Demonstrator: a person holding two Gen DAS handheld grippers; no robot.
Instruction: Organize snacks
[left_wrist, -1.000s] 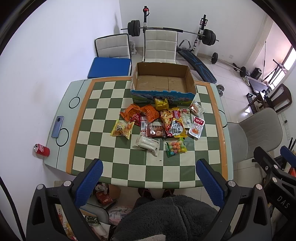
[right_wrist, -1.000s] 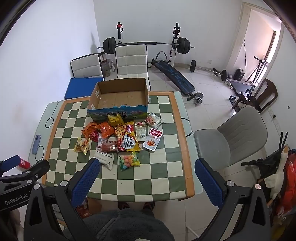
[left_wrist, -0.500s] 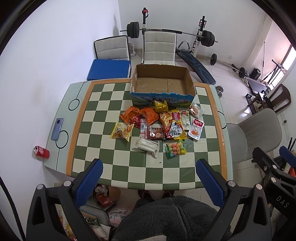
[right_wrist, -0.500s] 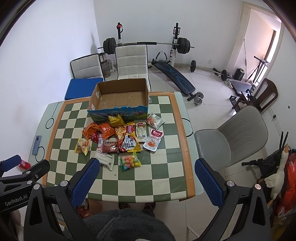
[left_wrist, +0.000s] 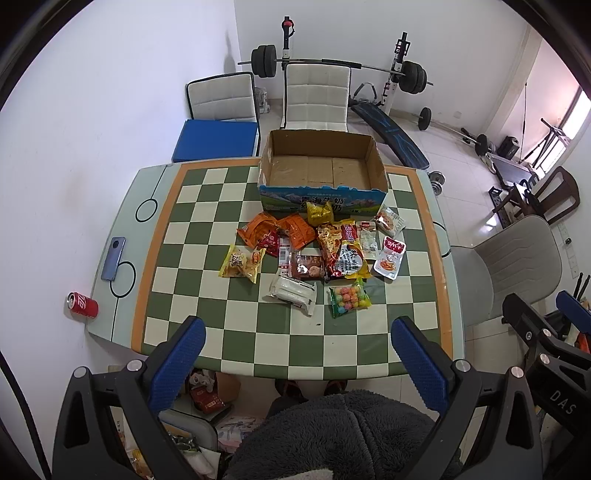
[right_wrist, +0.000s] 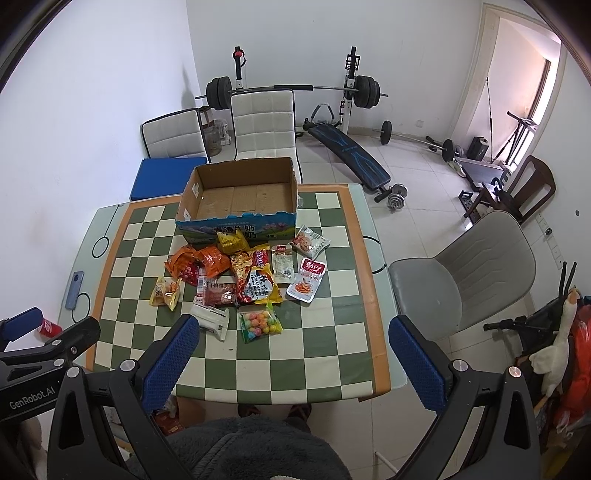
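An open cardboard box (left_wrist: 321, 166) (right_wrist: 240, 195) stands empty at the far side of the chequered table (left_wrist: 258, 343). Several snack packets lie in a heap in front of it: orange bags (left_wrist: 275, 232), a yellow bag (left_wrist: 242, 262), a white packet (left_wrist: 293, 291), a bag of coloured balls (left_wrist: 349, 301) (right_wrist: 260, 321), a red-white pouch (left_wrist: 389, 256). My left gripper (left_wrist: 297, 354) is open and empty, high above the near table edge. My right gripper (right_wrist: 293, 350) is open and empty, likewise high and back from the snacks.
A phone (left_wrist: 113, 258) lies at the table's left edge; a red can (left_wrist: 82, 304) sits beyond that edge. A grey chair (left_wrist: 513, 266) stands right of the table, white chairs (left_wrist: 317, 98) and a barbell rack behind it. The person's legs show below.
Both grippers have risen and drawn back a little, so the table looks slightly smaller and lower in the left view. Nothing on the table has moved.
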